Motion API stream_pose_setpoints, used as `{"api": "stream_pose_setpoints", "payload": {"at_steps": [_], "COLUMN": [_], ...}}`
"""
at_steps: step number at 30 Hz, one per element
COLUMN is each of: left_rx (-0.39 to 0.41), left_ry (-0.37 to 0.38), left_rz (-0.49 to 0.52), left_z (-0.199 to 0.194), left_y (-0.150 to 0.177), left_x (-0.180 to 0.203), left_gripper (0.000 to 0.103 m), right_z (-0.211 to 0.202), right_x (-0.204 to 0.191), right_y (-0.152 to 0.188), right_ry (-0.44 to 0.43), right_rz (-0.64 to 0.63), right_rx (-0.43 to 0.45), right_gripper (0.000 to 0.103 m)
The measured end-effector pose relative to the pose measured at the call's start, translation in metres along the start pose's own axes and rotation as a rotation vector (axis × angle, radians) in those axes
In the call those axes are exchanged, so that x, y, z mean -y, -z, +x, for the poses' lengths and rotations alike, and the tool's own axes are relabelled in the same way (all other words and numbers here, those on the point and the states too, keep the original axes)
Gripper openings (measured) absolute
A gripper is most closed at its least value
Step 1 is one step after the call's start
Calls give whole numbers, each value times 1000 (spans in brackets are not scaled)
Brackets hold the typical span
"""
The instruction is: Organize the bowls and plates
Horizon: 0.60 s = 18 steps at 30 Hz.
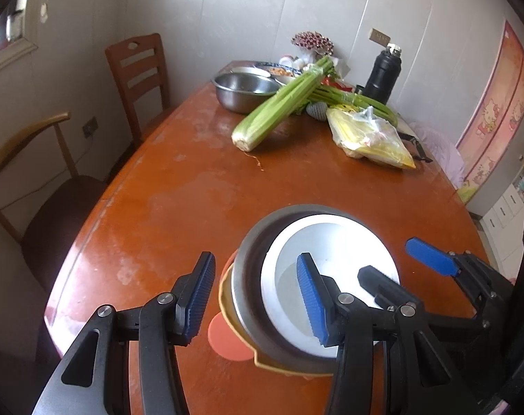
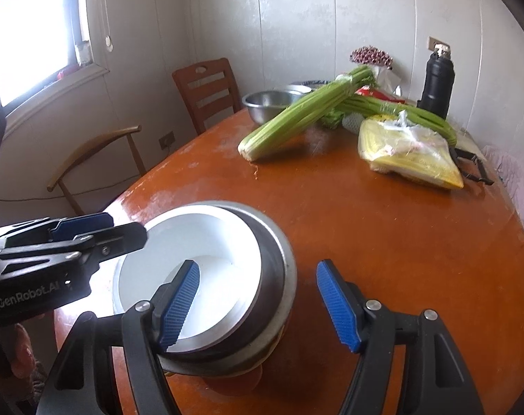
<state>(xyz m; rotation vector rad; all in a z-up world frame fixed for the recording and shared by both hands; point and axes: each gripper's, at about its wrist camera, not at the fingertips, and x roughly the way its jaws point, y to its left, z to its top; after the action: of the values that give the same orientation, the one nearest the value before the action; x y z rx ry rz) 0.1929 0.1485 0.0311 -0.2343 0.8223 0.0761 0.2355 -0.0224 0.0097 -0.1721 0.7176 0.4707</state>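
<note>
both tools (image 1: 258, 299) (image 2: 258, 302) open around stacked bowls (image 1: 331, 242)

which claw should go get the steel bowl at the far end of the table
Left, probably: the steel bowl sits toward the table's left side, and the left claw, open and empty, is on that side of the stacked bowls.

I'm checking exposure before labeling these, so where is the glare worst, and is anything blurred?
Left wrist view: the white bowl blows out at its far rim. Right wrist view: the window is overexposed, the celery looks slightly soft. Both views: fisheye bending of the table edge, dark corners.
</note>
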Motion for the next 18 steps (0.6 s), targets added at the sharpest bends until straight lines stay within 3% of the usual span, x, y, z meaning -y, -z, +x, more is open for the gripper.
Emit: {"api": "stream_pose_setpoints", "payload": {"at_steps": [8, 18], "left_rx": [56, 80], "left_ry": [-53, -74], "left_rz": [12, 55], "left_z": [-24, -42], "left_y": [13, 53], "left_x": [9, 32], "left_gripper": [51, 52], "right_z": [-25, -70], "right_x": [2, 3], "right_y": [0, 31], "right_ry": [-10, 3], "right_rz": [19, 20], "right_rx": [90, 111], "right_gripper": [75, 80]}}
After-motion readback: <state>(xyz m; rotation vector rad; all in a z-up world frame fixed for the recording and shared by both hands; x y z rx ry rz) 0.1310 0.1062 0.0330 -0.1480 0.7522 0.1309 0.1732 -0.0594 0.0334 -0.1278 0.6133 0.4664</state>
